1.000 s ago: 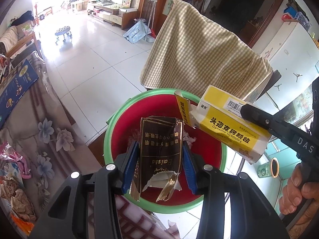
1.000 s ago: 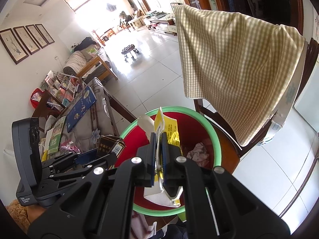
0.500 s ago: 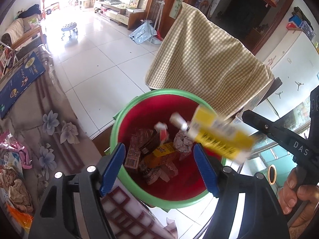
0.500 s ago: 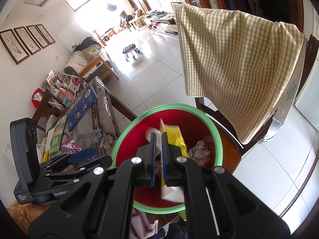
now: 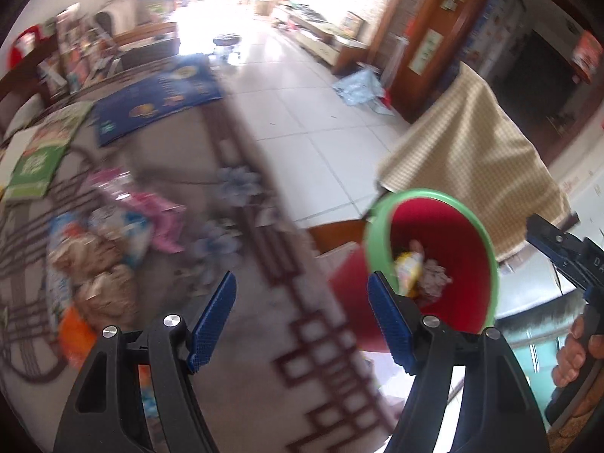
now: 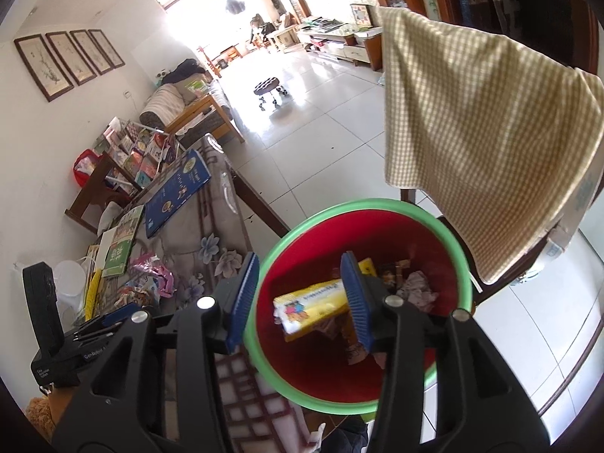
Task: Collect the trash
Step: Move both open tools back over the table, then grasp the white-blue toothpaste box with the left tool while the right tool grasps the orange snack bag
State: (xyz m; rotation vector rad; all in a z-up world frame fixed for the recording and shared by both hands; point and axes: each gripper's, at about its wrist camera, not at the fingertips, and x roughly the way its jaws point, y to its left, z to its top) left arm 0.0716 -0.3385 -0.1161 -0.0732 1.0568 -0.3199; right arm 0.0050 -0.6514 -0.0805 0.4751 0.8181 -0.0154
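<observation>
Blur smears most of the left wrist view, so the wrappers [image 5: 113, 234] heaped near the table's left edge are hard to tell apart and nothing printed on them can be read. On the same table [image 6: 196, 234], in the right wrist view, a green booklet [image 6: 120, 245] and a blue book [image 6: 177, 192] lie toward the far edge; their print is too small to make out. The left tongs [image 5: 302, 321] stand open over the patterned tablecloth [image 5: 264, 339] with nothing between the blue pads, and the wrappers lie to their left. Past the table's right edge sits the red bin [image 6: 358, 302] with a green rim. The right tongs [image 6: 300, 302] hang above it, jaws opening and empty. A yellow box [image 6: 313, 305] lies in the bin, below the gap between the pads; its small line of print cannot be read, and the right pad hides its far end. Crumpled paper [image 6: 417, 287] and other scraps lie beside it. A hand [image 5: 577, 355] at the left view's right border holds the right tongs, whose lettering is cut off.
</observation>
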